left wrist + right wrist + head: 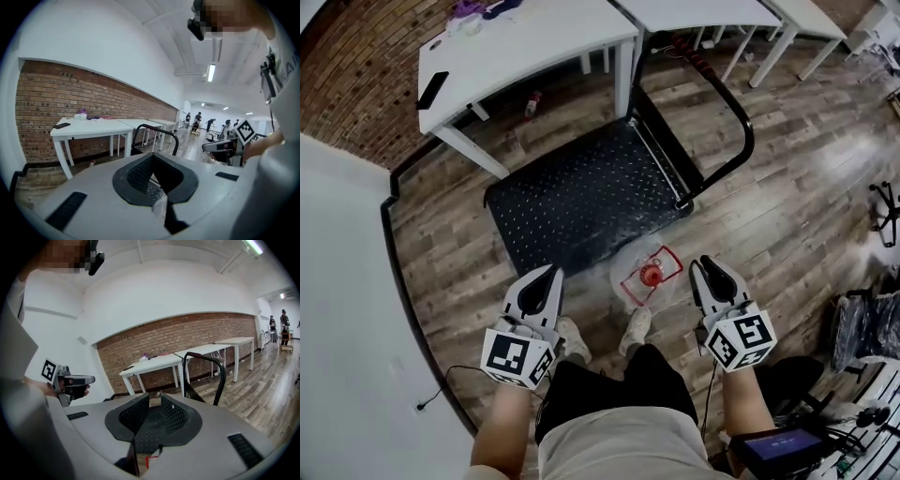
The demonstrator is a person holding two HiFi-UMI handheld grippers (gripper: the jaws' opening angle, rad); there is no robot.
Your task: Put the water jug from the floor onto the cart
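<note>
Water jug [649, 275] upright on floor between grippers, nearer right gripper [706, 269] (jaws slightly apart, empty); left gripper [549, 275] seemingly closed, empty; cart [581, 197] ahead.

You are standing in an open-plan lab or workshop-style office. A long brick wall [187, 338] (plain white paint above it) backs a row of 3 white tables [525, 47], all on wood-look plank flooring [806, 187]. Strip lights [212, 72] run along the white ceiling, a black platform cart [581, 197] sits on the floor, a device with a lit screen [783, 448] and loose cables [862, 417] crowd the floor on your right, and other people [198, 119] stand far down the room.
</note>
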